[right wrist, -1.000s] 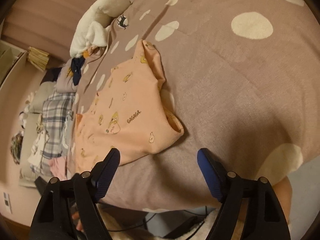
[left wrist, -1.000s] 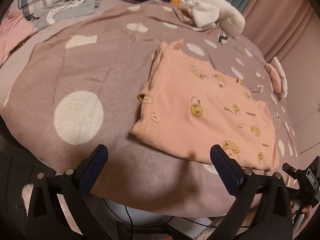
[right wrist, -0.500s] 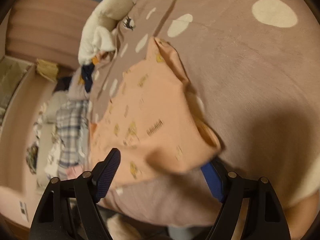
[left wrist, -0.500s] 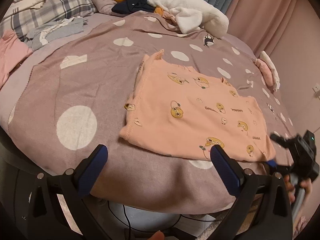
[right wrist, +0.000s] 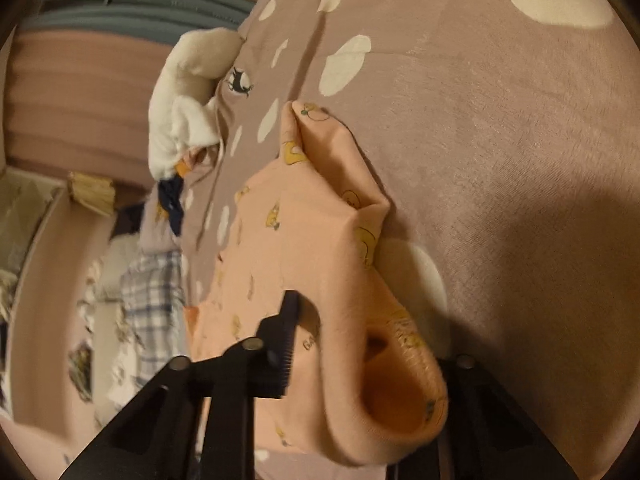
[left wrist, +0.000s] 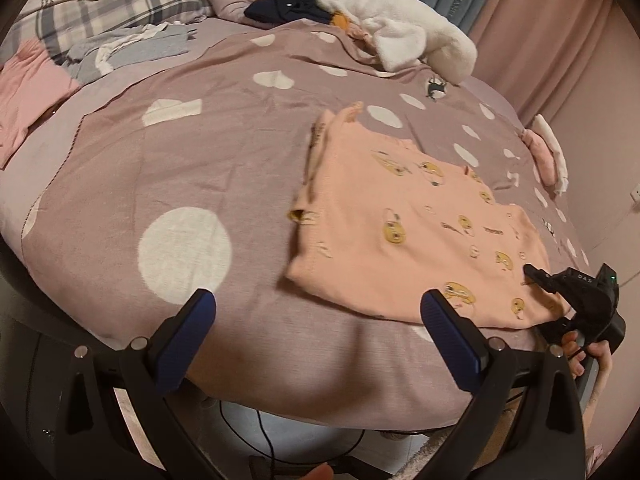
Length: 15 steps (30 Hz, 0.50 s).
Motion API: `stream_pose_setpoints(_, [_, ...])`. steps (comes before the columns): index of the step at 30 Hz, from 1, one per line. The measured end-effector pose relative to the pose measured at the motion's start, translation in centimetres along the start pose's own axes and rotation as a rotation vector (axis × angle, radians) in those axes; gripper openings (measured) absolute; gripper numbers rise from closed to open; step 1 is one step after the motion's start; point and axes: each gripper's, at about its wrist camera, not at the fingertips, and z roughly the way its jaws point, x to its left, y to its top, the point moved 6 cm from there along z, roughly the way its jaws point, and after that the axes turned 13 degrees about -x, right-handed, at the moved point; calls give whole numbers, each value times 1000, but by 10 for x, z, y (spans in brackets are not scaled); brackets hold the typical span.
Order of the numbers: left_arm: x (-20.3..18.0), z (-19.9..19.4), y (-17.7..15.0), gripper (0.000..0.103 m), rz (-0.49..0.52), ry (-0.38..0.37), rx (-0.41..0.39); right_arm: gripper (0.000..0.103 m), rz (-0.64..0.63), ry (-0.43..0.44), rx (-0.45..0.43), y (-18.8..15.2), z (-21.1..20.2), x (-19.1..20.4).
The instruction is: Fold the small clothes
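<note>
Peach duck-print shirt (left wrist: 404,236) lying flat on polka-dot bed cover (left wrist: 192,176), long axis slanting from just ahead of left gripper (left wrist: 316,332) away and to its right; left fingers spread wide, released. Right gripper (right wrist: 360,344) now clenched on shirt's near sleeve, cloth bunched between fingers; half a second ago still apart. Printed lettering too blurred to read.

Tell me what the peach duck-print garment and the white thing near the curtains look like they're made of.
Peach garment: looks like a soft matte cotton knit, with stitched hems and limp folds where the right gripper pinches it. White thing: probably plush fleece or terry, going by its thick, fuzzy, rounded folds; the exact fibre cannot be told.
</note>
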Motion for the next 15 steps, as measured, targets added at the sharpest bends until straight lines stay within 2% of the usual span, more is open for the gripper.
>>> stream_pose_setpoints(4, [13,0,0,102,-41,12,4,15,-101,-42,-30,0,-2,20])
stream_pose_setpoints(10, [28,-6,1,102,-64,34,-2,14,-250,70,-47,-6,-4,91])
stream_pose_setpoints(13, [37,-9,0,102,-85,40,-2,13,-369,151,-4,-32,9,140])
stream_pose_setpoints(15, [43,-9,1,102,-103,38,-2,13,-458,163,39,-57,22,163])
